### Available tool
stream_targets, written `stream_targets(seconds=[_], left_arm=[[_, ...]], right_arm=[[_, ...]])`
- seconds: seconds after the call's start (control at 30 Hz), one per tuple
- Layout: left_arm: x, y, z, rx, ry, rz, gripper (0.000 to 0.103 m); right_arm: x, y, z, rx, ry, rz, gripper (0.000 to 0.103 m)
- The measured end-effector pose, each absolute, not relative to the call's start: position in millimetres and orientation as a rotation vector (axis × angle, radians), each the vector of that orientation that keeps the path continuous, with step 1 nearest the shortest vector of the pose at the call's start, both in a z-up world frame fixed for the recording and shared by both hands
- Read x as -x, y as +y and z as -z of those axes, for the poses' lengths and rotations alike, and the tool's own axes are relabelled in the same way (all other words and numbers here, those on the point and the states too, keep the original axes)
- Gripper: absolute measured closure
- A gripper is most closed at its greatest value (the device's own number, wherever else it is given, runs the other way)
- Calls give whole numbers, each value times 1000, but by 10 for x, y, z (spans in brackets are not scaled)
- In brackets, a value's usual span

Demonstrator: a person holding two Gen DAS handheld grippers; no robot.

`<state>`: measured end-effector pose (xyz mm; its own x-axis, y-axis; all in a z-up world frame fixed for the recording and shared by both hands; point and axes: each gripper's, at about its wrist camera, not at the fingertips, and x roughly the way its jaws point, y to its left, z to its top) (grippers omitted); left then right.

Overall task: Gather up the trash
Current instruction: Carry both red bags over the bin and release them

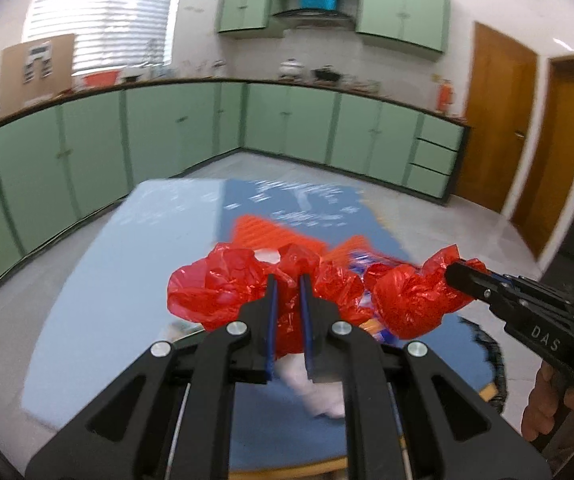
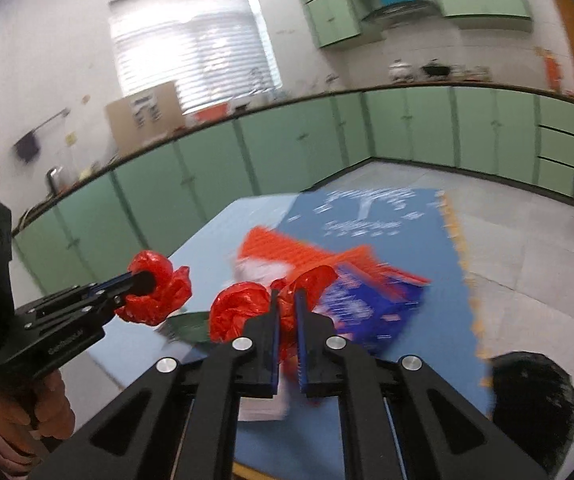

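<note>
Your 2 tongs, left gripper (image 1: pixel 287 280) and right gripper (image 2: pixel 285 300), each sit nearly closed, pinching the crinkled red plastic bag (image 1: pixel 215 288) above the light-blue table (image 1: pixel 99 280).

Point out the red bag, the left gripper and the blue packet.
red bag (image 1: pixel 215 288), left wrist view, crumpled left bulge.
left gripper (image 1: pixel 288 280), left wrist view, between fingertips.
blue packet (image 2: pixel 371 304), right wrist view, printed face.
</note>
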<state>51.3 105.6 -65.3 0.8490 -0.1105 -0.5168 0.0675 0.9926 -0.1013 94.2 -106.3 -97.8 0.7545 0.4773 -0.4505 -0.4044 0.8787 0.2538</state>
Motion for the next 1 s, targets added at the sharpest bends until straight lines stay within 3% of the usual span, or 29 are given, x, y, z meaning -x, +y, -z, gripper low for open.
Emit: stream_targets(seconds=[0.43,0.8,0.97,1.0], left_arm=[[-888,-620,754,-5,552,489,94],[-1162,-1784,1290,-97,671,706,93],[-1288,-2026,1584,-137,754,721,88],[-1304,-2055,1634,-148,766,719,83]], right_arm=[[-690,-2683,1114,-185,522,-11,96],[-521,-3401,1672,-193,637,196,96],[-570,-3540,1958,-222,700,236,95],[-589,-3575,2029,-228,716,244,94]])
